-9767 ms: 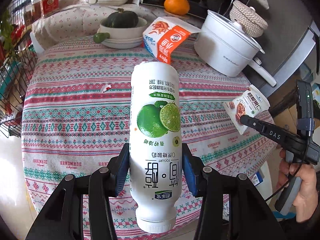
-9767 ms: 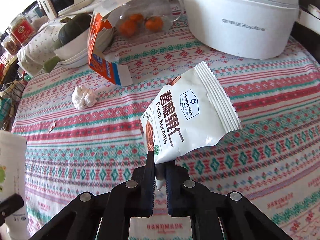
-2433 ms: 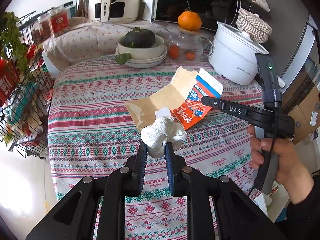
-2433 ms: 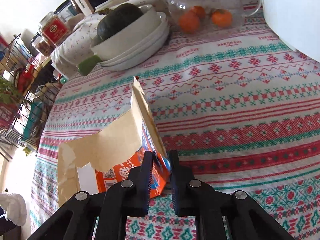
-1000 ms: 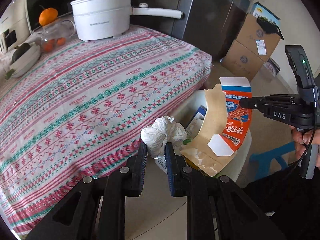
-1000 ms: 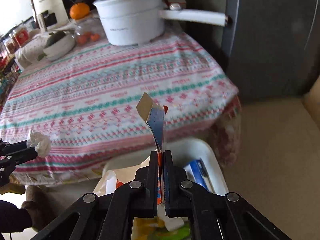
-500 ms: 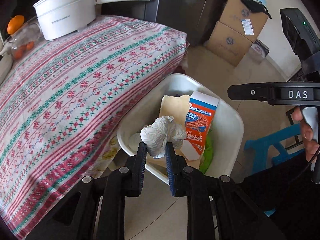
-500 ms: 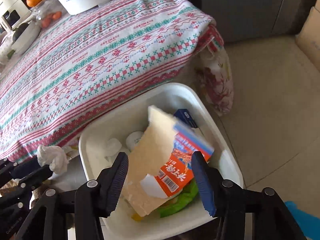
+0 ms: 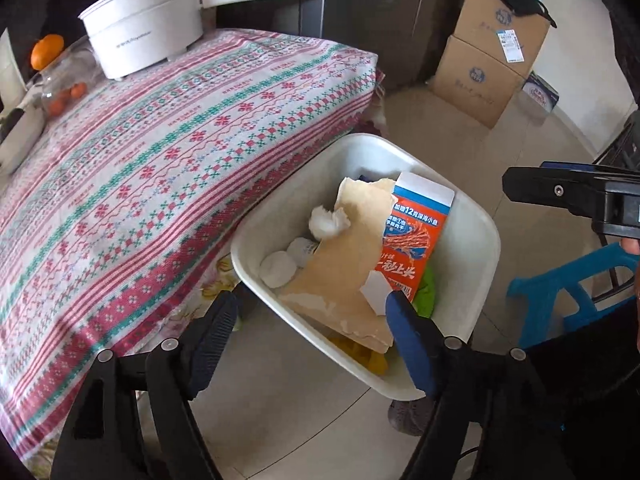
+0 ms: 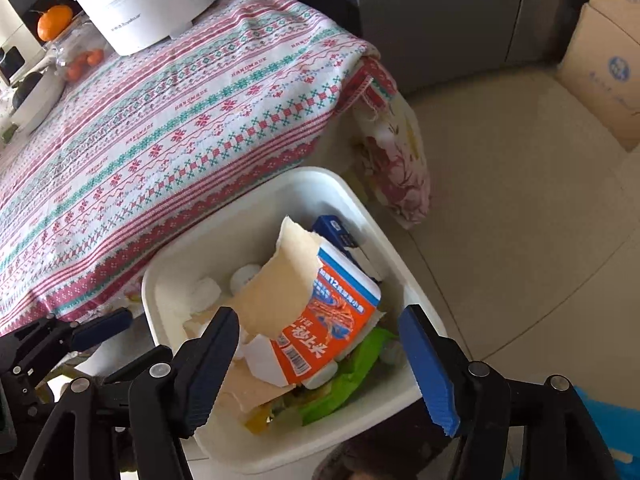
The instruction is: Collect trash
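A white trash bin (image 9: 474, 220) (image 10: 160, 280) stands on the floor beside the table. In it lie a torn orange carton (image 9: 412, 240) (image 10: 332, 320), a crumpled white tissue (image 9: 326, 222) (image 10: 206, 292), a bottle with its white base showing (image 9: 278, 268) and green wrapping (image 10: 352, 380). My left gripper (image 9: 310, 340) is open and empty, just above the bin's near rim. My right gripper (image 10: 320, 352) is open and empty above the bin; it also shows at the right of the left wrist view (image 9: 576, 196).
The table with its patterned cloth (image 9: 160, 140) (image 10: 180, 100) is left of the bin and bears a white pot (image 9: 144, 28) (image 10: 152, 0). Cardboard boxes (image 9: 492, 52) stand on the tiled floor behind. A blue stool (image 9: 560, 288) is to the right.
My left gripper has opened and the tissue has dropped into the bin. The right gripper stays open above the carton, which it let go half a second earlier.
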`<state>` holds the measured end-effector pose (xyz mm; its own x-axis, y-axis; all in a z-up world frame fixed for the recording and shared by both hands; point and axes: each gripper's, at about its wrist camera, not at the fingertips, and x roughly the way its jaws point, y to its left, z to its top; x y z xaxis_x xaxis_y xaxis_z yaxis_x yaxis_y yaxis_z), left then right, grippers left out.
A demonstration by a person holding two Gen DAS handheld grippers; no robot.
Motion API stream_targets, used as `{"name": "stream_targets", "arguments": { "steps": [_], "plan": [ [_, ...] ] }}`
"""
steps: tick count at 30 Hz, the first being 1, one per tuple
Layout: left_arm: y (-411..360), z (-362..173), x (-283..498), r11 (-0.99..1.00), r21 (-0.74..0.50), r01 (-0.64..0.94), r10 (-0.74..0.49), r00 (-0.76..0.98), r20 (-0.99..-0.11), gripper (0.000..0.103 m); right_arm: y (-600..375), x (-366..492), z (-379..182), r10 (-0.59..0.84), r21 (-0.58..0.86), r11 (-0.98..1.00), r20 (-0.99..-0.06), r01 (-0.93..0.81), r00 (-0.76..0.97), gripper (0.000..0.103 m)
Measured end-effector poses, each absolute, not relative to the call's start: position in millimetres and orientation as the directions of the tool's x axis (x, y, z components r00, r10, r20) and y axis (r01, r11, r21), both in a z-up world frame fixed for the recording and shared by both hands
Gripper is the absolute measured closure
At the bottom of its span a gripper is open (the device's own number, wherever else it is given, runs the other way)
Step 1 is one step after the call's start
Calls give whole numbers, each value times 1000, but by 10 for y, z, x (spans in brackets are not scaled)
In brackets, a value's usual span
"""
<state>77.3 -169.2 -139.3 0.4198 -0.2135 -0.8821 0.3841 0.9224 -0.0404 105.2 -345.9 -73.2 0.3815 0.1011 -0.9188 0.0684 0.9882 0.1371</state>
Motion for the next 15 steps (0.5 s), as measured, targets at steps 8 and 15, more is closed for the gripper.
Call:
{"name": "stream_targets", "arguments": {
  "steps": [8, 15],
  "plan": [
    [-1405, -1162, 356, 958, 18, 286, -133, 499, -856, 4, -3312, 710, -612, 31, 56, 997, -890, 43, 455, 19],
    [-1082, -816, 36, 980, 39, 197, -88, 596, -798, 1, -3080, 340, -433, -33, -30, 999, -827, 14, 562, 7]
  ]
}}
